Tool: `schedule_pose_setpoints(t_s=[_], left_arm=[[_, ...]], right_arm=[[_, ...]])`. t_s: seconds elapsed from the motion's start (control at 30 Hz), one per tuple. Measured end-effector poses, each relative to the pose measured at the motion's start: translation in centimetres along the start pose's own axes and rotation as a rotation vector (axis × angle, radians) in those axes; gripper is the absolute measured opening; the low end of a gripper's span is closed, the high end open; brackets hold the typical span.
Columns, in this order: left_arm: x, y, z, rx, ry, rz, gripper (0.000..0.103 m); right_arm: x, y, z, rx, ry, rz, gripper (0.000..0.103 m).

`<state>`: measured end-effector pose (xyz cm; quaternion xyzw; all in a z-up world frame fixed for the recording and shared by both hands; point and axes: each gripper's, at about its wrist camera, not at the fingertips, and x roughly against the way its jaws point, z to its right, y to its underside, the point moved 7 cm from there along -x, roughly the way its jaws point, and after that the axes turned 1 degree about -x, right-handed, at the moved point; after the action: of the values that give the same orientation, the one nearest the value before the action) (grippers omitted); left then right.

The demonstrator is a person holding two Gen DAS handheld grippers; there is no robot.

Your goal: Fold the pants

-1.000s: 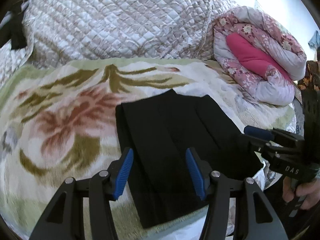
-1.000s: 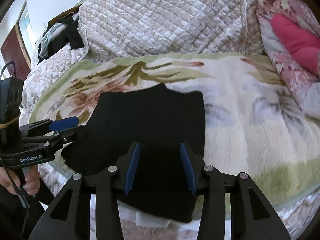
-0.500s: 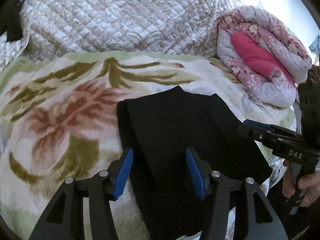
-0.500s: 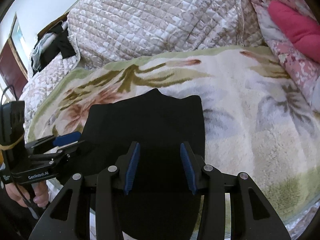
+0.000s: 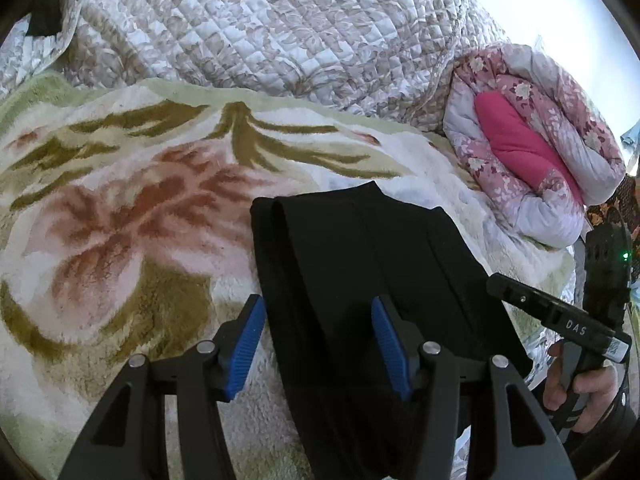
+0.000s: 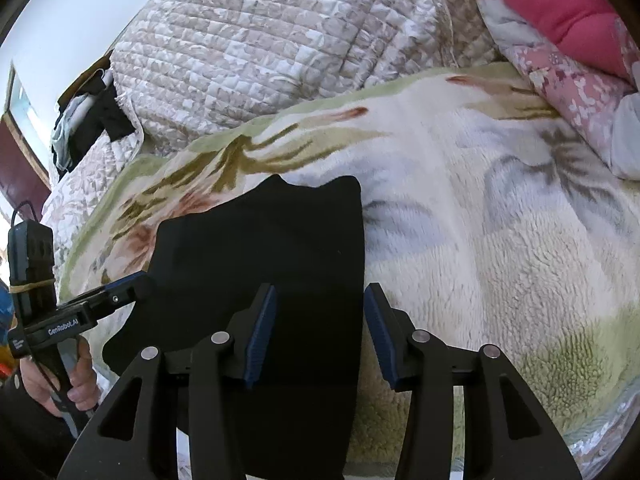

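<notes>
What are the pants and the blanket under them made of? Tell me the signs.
Pants: seemingly a smooth, matte black knit or soft woven cloth; it lies flat in limp layers with no sheen. The exact fibre is unclear.
Blanket: plush fleece-like pile, fuzzy and tufted, printed with flowers and leaves.

Pants (image 5: 360,264) matt black cloth; blanket (image 5: 120,240) fluffy pile; bedspread (image 5: 260,32) quilted, faint sheen.
</notes>
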<state>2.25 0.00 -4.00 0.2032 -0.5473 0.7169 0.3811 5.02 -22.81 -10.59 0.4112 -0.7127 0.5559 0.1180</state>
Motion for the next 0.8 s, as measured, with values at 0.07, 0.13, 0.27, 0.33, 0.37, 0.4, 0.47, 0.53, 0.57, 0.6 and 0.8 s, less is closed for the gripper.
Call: schedule_pose_setpoints(t_s=[0.07, 0.13, 0.27, 0.33, 0.37, 0.4, 0.47, 0.53, 0.57, 0.6, 0.8], left_arm=[[-0.1, 0.0, -0.1, 0.009, 0.002, -0.002, 0.058], [-0.1, 0.2, -0.1, 0.009, 0.009, -0.007, 0.059], [-0.6, 0.4, -0.5, 0.044, 0.037, -0.028, 0.061], [-0.6, 0.4, -0.7, 0.066, 0.058, -0.038, 0.061], [-0.6, 0.4, -0.7, 0.073, 0.065, -0.039, 0.061], [-0.6, 0.5, -0.7, 0.077, 0.071, -0.041, 0.061], [-0.7, 0.6, -0.7, 0.078, 0.083, -0.045, 0.063], [-0.9, 0.7, -0.6, 0.080, 0.091, -0.043, 0.066], [-1.1, 0.7, -0.6, 0.085, 0.098, -0.044, 0.067], [-1.2, 0.6, -0.6, 0.091, 0.104, -0.044, 0.068], [-1.7, 0.3, -0.8, 0.106, 0.118, -0.035, 0.070]], right_arm=[[-0.1, -0.1, -0.3, 0.000, -0.008, -0.002, 0.047], [-0.3, -0.1, -0.6, 0.014, -0.005, -0.001, 0.053], [-0.9, 0.3, -0.4, 0.015, 0.007, -0.020, 0.055], [-1.2, 0.5, -0.1, 0.000, -0.002, -0.031, 0.055], [-1.2, 0.5, -0.1, -0.004, -0.006, -0.030, 0.055], [-1.2, 0.5, -0.1, -0.003, -0.005, -0.029, 0.055], [-1.2, 0.6, -0.1, -0.005, -0.004, -0.031, 0.055], [-1.2, 0.6, -0.2, -0.006, -0.007, -0.032, 0.055], [-1.2, 0.6, -0.1, -0.009, -0.011, -0.035, 0.055], [-1.3, 0.6, -0.2, -0.012, -0.014, -0.035, 0.055], [-1.4, 0.6, 0.4, -0.082, -0.060, -0.033, 0.055]])
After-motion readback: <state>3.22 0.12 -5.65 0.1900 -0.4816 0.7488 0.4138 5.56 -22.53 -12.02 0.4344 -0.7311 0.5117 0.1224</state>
